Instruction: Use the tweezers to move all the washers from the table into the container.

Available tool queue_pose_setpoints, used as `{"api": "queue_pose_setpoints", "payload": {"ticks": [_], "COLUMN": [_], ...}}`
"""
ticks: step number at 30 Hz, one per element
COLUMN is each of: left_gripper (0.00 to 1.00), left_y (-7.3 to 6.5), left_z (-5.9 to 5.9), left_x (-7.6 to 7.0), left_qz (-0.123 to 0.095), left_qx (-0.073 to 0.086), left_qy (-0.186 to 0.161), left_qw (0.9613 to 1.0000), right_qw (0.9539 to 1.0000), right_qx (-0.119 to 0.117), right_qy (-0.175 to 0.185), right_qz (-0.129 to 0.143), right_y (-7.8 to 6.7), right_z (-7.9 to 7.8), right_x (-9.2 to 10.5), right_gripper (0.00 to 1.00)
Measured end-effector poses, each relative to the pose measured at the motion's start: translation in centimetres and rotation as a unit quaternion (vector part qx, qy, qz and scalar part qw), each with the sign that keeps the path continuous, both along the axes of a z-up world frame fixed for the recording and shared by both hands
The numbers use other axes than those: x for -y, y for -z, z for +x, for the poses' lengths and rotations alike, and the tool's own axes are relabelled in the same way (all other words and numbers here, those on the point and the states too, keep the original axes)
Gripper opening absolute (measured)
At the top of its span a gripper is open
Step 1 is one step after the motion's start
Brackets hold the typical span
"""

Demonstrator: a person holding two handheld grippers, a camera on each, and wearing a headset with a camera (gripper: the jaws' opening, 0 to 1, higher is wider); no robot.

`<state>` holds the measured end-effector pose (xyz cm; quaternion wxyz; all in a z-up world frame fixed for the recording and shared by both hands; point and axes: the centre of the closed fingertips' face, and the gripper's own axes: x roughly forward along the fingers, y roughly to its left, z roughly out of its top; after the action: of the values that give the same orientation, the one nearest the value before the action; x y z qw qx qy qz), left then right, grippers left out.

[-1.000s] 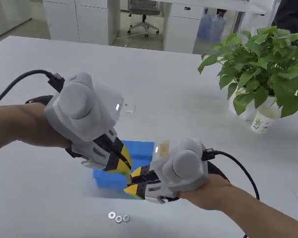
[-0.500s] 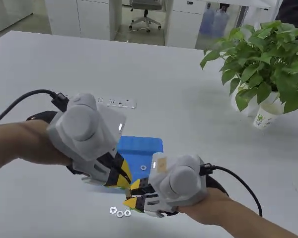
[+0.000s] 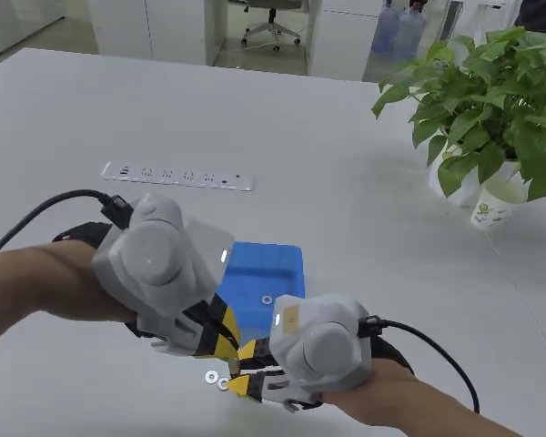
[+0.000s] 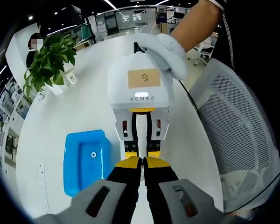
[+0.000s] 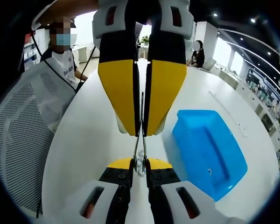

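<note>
- The white tabletop [image 3: 64, 118] carries everything.
- A blue container [image 3: 264, 269] sits just beyond the left gripper [image 3: 229, 341].
- Washers [image 3: 210, 376] lie beside its tips.
- A power strip [image 3: 177, 176] lies farther beyond.
- A potted plant [image 3: 491, 118] stands well to its right.

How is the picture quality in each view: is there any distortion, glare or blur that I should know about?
Head view: even light, sharp, a soft shadow beside the plant. Left gripper view: the fisheye curves the table edge; the blue container is clear. Right gripper view: the left gripper looms oversized; the thin tweezers are faint.
</note>
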<state>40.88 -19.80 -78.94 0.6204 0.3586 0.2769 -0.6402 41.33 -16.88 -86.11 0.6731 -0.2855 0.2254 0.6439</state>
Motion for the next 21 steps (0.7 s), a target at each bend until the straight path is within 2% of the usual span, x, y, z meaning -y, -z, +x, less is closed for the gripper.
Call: {"api": "queue_pose_setpoints", "payload": {"ticks": [7,13,21], "left_gripper": [0.06,0.06,0.06], "left_y": [0.5,0.6,0.6], "left_z": [-0.1,0.1,0.3], "left_x": [0.0,0.2,0.1], "left_qz": [0.0,-0.008,-0.009], "left_qx": [-0.002,-0.003,-0.001], "left_qy": [-0.002,-0.006,-0.009], "left_qw": [1.0,0.9999,0.9999], "right_qw": [0.9999,0.9999,0.9999], "right_qx": [-0.011,-0.013,-0.015], "right_qy": [0.003,0.003,0.005], "right_qz": [-0.006,-0.008,-0.007], "right_y": [1.0,1.2,1.2], "right_z": [0.0,0.0,0.0], "right_x": [0.1,0.1,0.1], "right_gripper": [0.13,0.13,0.13]}}
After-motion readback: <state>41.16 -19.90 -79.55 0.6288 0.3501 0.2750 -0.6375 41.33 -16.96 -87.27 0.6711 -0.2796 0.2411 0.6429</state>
